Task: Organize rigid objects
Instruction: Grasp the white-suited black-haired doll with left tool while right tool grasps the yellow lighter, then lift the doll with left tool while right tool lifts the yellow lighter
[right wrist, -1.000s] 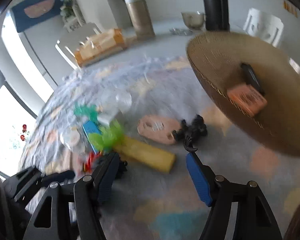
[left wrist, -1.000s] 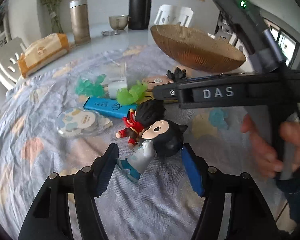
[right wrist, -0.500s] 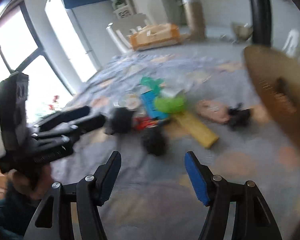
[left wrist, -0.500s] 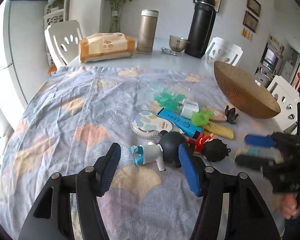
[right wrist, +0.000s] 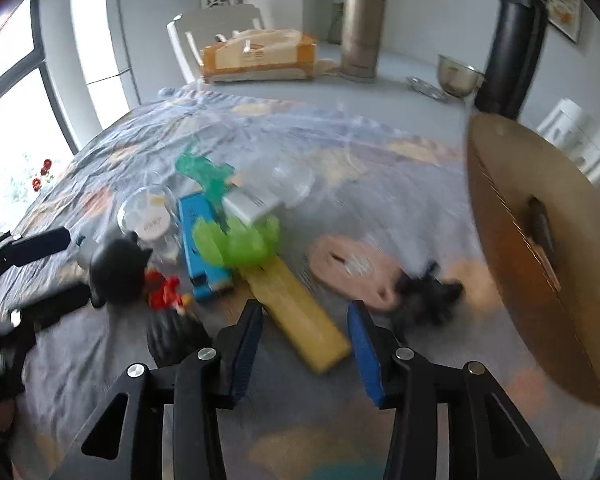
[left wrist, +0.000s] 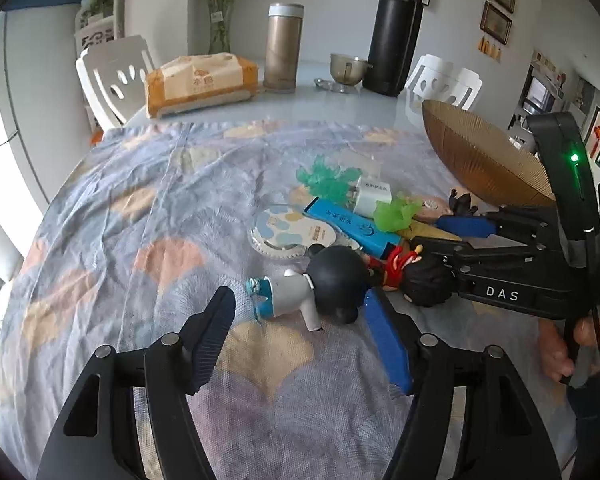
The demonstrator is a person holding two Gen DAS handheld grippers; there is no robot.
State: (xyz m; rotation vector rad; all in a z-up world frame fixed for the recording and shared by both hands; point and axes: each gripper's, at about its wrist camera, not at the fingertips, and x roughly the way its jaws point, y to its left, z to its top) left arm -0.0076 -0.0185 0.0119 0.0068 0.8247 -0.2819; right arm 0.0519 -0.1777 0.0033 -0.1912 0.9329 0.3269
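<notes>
Round table point(left wrist: 340, 104) draped in a floral cloth point(left wrist: 140, 240), white chairs point(left wrist: 116, 76) behind it, framed pictures on the wall. Along the far edge: tissue pack point(left wrist: 200, 80), steel flask point(left wrist: 284, 48), metal cup point(left wrist: 348, 68), tall black flask point(left wrist: 396, 32). By the right edge: ribbed brown bowl point(left wrist: 480, 164), with something dark and something orange inside, blurred in the right wrist view.

Heaped near the middle of the cloth, toward the bowl: green plastic pieces point(left wrist: 324, 180), white charger point(left wrist: 372, 196), lime-green piece point(left wrist: 394, 214), blue box point(left wrist: 348, 224), round patterned case point(left wrist: 288, 232), yellow bar point(right wrist: 296, 312), flat pink item point(right wrist: 348, 268), small black figure point(right wrist: 428, 296).

Nearest the front edge: black-headed figurine point(left wrist: 300, 292) lying on its side, head against a red-clothed, dark-haired doll point(left wrist: 396, 268).

Left gripper point(left wrist: 300, 304): spread and opening around the black-headed figurine; left pad clear of the feet, right pad just beside the head, contact impossible to tell.

Right gripper point(right wrist: 305, 312): gripped by a hand point(left wrist: 556, 344) and reaching in from the right edge. Closing over the yellow bar, whose near end lies between the tips; no pad visibly pressing on it, view blurred.
</notes>
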